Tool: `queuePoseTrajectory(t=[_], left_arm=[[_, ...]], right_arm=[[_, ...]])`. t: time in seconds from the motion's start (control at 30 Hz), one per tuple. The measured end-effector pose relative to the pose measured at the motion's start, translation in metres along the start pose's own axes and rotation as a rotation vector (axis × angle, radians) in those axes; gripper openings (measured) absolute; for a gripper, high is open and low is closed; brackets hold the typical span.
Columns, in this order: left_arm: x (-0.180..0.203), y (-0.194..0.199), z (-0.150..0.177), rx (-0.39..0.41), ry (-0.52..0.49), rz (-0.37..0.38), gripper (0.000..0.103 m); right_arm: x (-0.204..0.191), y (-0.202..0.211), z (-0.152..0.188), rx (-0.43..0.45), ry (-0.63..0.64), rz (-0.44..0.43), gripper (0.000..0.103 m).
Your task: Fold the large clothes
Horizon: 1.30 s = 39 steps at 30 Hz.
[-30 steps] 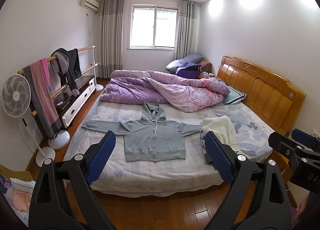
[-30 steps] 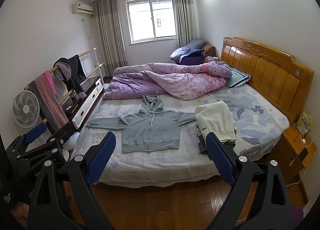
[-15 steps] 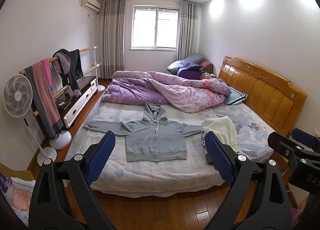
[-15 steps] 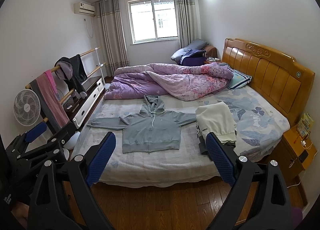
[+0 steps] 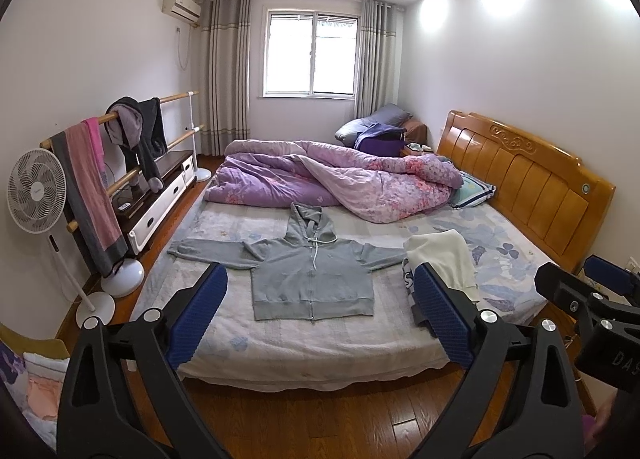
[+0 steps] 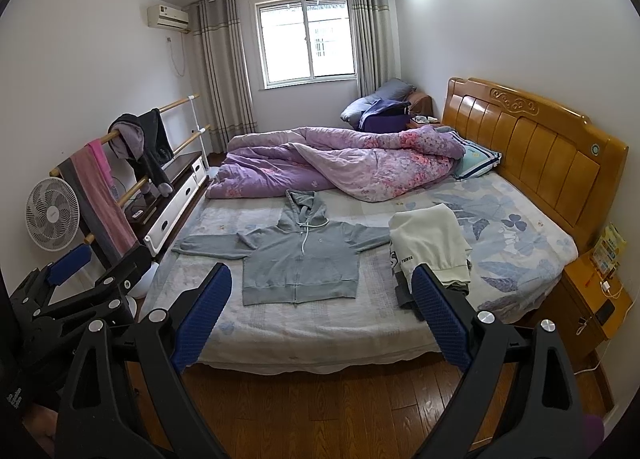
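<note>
Ahead, the grey hoodie lies flat on the bed, sleeves spread left-right; both hand-held grippers gape wide, empty, well short.

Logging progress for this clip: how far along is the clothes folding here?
Done: a stack of folded clothes sits on the bed, cream garment on top. In hand: nothing; the left gripper and right gripper are both open, short of the bed. Left: the grey hoodie lies flat, zipped, sleeves spread, not yet folded.
</note>
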State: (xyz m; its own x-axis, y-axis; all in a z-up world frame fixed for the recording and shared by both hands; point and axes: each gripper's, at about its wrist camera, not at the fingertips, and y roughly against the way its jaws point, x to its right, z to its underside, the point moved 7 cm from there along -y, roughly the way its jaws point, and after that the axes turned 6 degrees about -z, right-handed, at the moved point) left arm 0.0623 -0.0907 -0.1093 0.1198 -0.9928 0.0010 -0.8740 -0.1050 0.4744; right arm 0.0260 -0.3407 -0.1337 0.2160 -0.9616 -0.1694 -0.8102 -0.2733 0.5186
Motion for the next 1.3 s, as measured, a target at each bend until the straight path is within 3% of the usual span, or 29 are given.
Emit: queuePoseTrajectory(t=[1.3], left_arm=[[-0.017, 0.011, 0.001, 0.001, -0.014, 0.005, 0.096]], right_arm=[[-0.01, 0.01, -0.002, -0.001, 0.004, -0.014, 0.088]])
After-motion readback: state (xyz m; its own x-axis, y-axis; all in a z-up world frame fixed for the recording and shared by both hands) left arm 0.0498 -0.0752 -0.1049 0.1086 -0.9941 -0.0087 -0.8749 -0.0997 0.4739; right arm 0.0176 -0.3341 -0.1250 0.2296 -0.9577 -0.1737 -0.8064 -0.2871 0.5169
